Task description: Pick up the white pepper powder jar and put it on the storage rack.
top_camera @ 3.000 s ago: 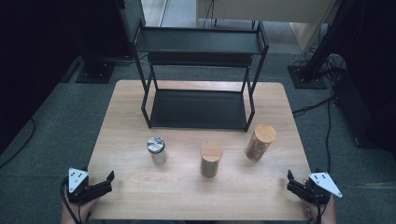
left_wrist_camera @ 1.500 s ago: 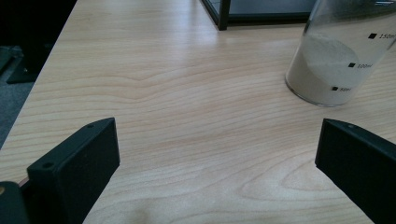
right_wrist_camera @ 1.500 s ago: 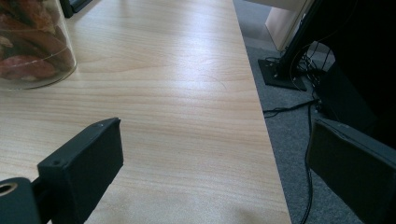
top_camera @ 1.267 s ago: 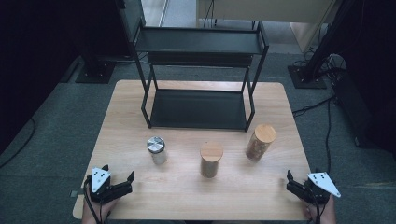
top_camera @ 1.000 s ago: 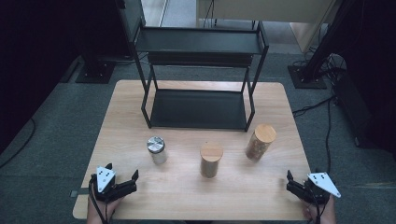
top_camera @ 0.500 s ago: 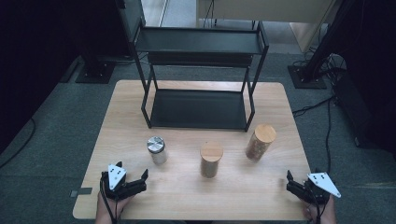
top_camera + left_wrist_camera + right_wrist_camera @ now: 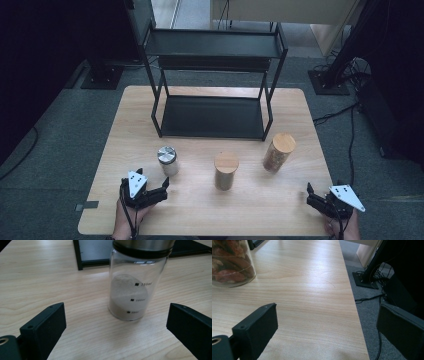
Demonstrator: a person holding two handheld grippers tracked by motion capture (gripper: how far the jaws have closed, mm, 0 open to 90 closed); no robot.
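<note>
The left claw (image 7: 162,188) lies low over the near left part of the table (image 7: 200,220), its jaws spread wide and pointing up-table toward the glass jar (image 7: 168,160), which stands just ahead of them and apart from both. In the left gripper view the jar (image 7: 135,285) stands upright, its long axis vertical, between the lines of the two jaws; it has a steel lid with a black ring, printed volume marks on its side, and a pale powder filling its lower part. The left hand (image 7: 127,220) comes in from the near edge behind the claw. The right claw (image 7: 312,196) rests at the near right corner, jaws spread with nothing between them, held by the right hand (image 7: 345,227). Farther along stand two upright wood-lidded jars, one at the middle (image 7: 226,171) and a taller one to the right (image 7: 278,152) holding reddish-brown pieces. Behind them stands a black two-tier rack (image 7: 215,50), its shelves bare.
</note>
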